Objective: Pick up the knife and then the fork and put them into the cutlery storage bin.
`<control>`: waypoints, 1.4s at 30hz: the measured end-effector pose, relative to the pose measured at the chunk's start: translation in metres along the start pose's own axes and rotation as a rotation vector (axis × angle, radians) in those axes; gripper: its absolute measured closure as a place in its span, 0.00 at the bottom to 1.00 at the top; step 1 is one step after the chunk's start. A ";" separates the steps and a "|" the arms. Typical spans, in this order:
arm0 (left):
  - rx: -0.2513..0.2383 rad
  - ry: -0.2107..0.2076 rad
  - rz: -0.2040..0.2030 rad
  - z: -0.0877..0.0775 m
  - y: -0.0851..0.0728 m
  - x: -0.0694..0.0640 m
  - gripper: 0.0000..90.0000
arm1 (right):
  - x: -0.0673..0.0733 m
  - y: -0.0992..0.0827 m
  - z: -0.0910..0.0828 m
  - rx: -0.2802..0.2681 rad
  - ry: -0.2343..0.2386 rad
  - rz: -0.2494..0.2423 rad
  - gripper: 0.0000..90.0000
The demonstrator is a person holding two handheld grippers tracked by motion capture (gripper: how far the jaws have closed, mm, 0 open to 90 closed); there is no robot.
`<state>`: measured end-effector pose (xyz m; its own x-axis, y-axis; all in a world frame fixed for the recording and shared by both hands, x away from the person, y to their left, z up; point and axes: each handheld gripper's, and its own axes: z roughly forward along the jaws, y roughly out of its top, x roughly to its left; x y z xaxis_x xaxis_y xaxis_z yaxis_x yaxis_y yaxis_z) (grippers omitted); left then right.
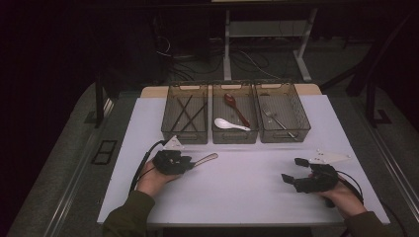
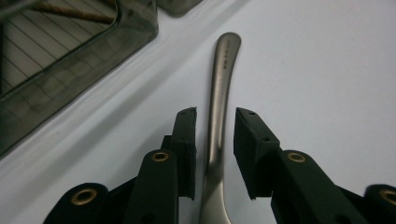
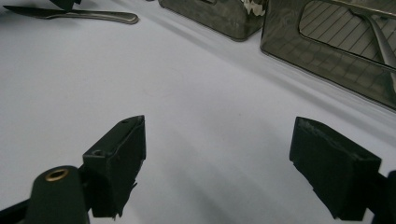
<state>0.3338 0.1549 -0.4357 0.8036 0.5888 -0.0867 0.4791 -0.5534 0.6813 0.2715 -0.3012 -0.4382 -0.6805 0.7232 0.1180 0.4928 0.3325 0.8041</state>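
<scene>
White table (image 1: 237,197): three bins (image 1: 234,132), spoon (image 1: 206,159).

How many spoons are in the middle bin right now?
2: a red spoon toward the back and right, and a white spoon at the front of the middle bin. None look hidden.

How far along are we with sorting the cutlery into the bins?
Done, it seems: chopsticks lie in the left bin, two spoons in the middle bin, a fork in the right bin. In hand: the left tongs straddle a metal utensil handle on the table, pads apart from it. Left: binning it. The right tongs are open.
</scene>
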 end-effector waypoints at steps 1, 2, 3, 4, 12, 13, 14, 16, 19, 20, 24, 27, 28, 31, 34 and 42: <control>-0.001 0.003 0.002 0.001 -0.001 0.000 0.77 | 0.000 0.000 0.000 0.001 0.000 0.001 0.20; 0.001 0.004 0.009 0.002 -0.001 0.001 0.77 | 0.000 0.000 0.000 0.003 0.001 0.001 0.20; 0.001 0.001 0.013 0.002 -0.001 0.001 0.78 | 0.000 0.000 0.000 0.003 0.001 0.002 0.20; 0.002 -0.003 0.018 0.003 -0.001 0.001 0.78 | 0.000 0.000 0.000 0.004 0.002 0.003 0.20; 0.024 0.001 0.068 0.009 -0.004 -0.002 0.84 | 0.000 0.000 0.000 0.003 0.002 0.004 0.20; 0.022 0.000 0.073 0.009 -0.004 -0.002 0.86 | 0.000 0.000 0.000 0.003 0.002 0.004 0.20; 0.023 0.000 0.082 0.009 -0.004 -0.002 0.86 | 0.000 0.000 0.000 0.004 0.002 0.004 0.20; 0.023 0.001 0.100 0.009 -0.004 -0.002 0.87 | 0.000 0.000 0.000 0.004 0.002 0.004 0.20; 0.020 -0.002 0.111 0.009 -0.004 -0.002 0.87 | 0.000 0.000 0.000 0.005 0.004 0.003 0.20; 0.021 -0.001 0.118 0.009 -0.004 -0.002 0.88 | 0.000 0.000 0.000 0.005 0.007 0.003 0.20; 0.024 0.000 0.132 0.009 -0.004 -0.003 0.88 | 0.000 0.000 0.001 0.005 0.016 0.001 0.20; 0.028 -0.014 0.132 0.008 -0.004 -0.003 0.88 | -0.001 0.000 0.001 0.011 0.022 0.010 0.18; 0.027 -0.018 0.131 0.007 -0.004 -0.003 0.88 | -0.001 0.000 0.001 0.004 0.027 0.022 0.18; 0.033 -0.034 0.138 0.006 -0.003 -0.006 0.88 | -0.002 0.001 0.001 0.016 0.043 0.028 0.18; 0.029 -0.045 0.150 0.005 -0.001 -0.008 0.88 | -0.003 0.003 0.001 0.044 0.051 0.023 0.18; 0.019 -0.080 0.171 0.002 0.005 -0.016 0.88 | -0.006 0.011 -0.003 0.122 0.089 0.043 0.15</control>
<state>0.3240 0.1408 -0.4323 0.8989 0.4372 -0.0289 0.3392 -0.6527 0.6774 0.2794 -0.3031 -0.4283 -0.7004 0.6833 0.2062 0.5806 0.3774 0.7214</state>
